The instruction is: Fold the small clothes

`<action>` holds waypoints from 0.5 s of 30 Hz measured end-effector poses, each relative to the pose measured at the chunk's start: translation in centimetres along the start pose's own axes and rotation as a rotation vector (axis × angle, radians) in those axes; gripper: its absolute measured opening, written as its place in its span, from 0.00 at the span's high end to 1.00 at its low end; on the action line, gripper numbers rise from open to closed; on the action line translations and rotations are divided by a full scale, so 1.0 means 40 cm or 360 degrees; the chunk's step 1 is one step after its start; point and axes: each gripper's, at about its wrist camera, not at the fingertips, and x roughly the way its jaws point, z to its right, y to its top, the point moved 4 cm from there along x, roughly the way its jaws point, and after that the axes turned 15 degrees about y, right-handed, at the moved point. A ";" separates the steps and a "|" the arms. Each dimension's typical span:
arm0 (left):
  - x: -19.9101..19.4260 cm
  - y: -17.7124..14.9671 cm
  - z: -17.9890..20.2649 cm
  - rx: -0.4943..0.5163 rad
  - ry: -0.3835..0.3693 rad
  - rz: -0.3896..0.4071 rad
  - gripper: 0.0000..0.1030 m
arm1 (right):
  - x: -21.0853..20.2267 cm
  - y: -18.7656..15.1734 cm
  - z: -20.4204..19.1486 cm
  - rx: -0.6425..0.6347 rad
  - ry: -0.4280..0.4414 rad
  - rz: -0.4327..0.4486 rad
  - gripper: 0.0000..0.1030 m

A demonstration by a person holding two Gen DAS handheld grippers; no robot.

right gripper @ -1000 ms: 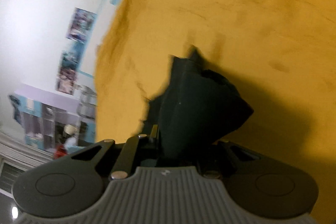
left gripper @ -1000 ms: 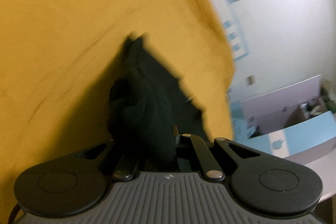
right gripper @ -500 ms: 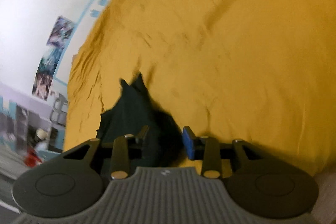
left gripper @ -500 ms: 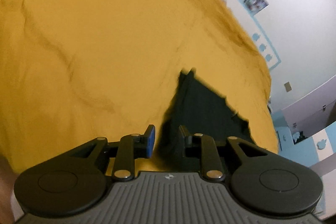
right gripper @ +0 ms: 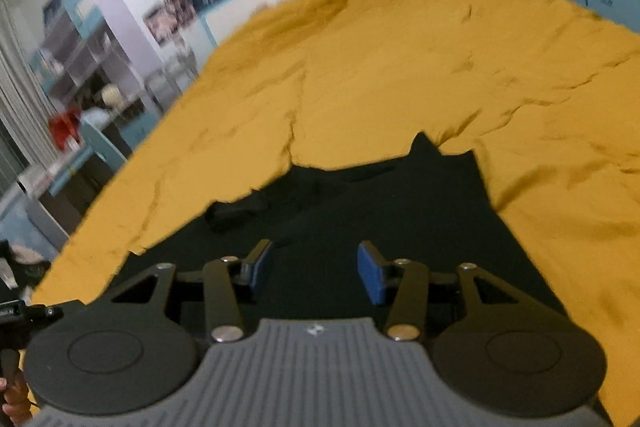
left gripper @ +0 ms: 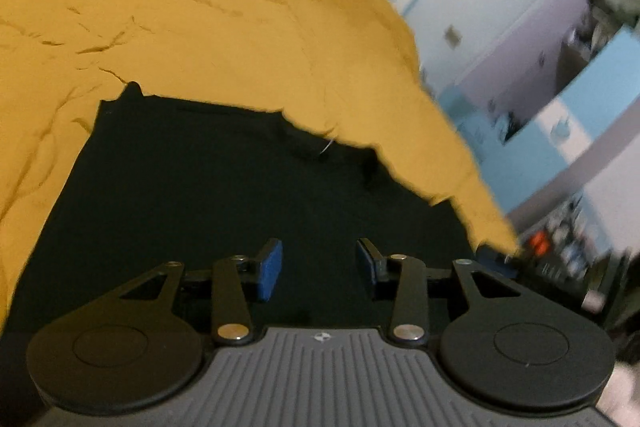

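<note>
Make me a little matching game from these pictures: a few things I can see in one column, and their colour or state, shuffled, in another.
Things:
1. bedspread
2. garment
3. left gripper
4. pads

States:
a. blue
b. black, lying spread out
c. mustard yellow, wrinkled
d. jaws apart, nothing between them

Pairs: 1-c, 2-b, 3-d, 4-a

A black garment (left gripper: pixel 224 187) lies spread on the mustard-yellow bedspread (left gripper: pixel 180 19).

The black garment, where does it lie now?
The black garment lies spread on the yellow bedspread, filling the lower middle of both wrist views, under both open grippers.
</note>
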 end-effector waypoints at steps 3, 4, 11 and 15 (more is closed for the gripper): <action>0.038 -0.019 -0.053 -0.0037 0.0136 -0.0085 0.54 | 0.074 0.030 0.064 0.0037 -0.0074 -0.0069 0.58; 0.045 -0.019 -0.073 -0.0056 0.0168 -0.0081 0.56 | 0.088 0.039 0.099 0.0048 -0.0133 -0.0075 0.58; 0.018 0.002 -0.180 -0.0165 0.0227 -0.0020 0.59 | 0.062 0.041 0.234 0.0239 -0.0218 0.0087 0.62; -0.020 0.001 -0.241 -0.0292 0.0330 0.0013 0.59 | 0.051 0.045 0.269 0.0271 -0.0225 0.0087 0.64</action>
